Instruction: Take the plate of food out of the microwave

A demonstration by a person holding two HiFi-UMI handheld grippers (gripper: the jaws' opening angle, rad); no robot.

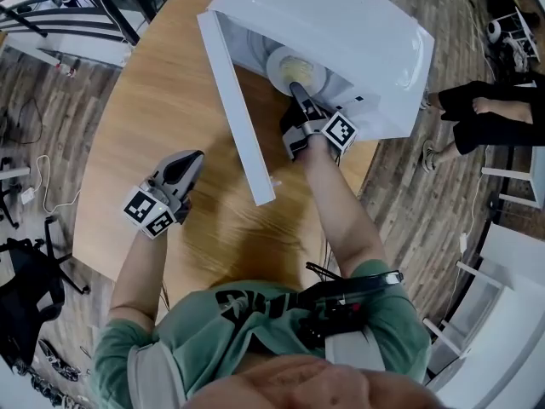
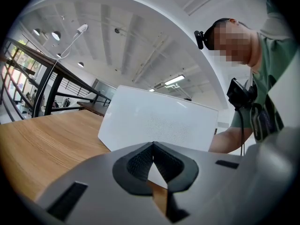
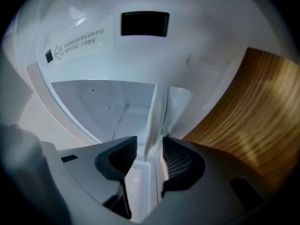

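A white microwave [image 1: 341,24] stands on the round wooden table [image 1: 145,100] with its door [image 1: 243,118] swung open toward me. Inside sits a white plate [image 1: 294,66] with pale yellow food [image 1: 300,63]. My right gripper [image 1: 298,88] reaches into the cavity at the plate's near edge. In the right gripper view the thin plate rim [image 3: 157,111] stands between the pads of the right gripper [image 3: 150,149], with a gap showing on one side. My left gripper [image 1: 192,160] hovers over the table left of the door, shut and empty [image 2: 152,146], facing the door's outer side [image 2: 159,121].
A seated person's legs [image 1: 485,113] are on the floor to the right of the table. A black chair [image 1: 25,288] and cables lie at the left. White furniture [image 1: 502,313] stands at the lower right. The open door stands between my two grippers.
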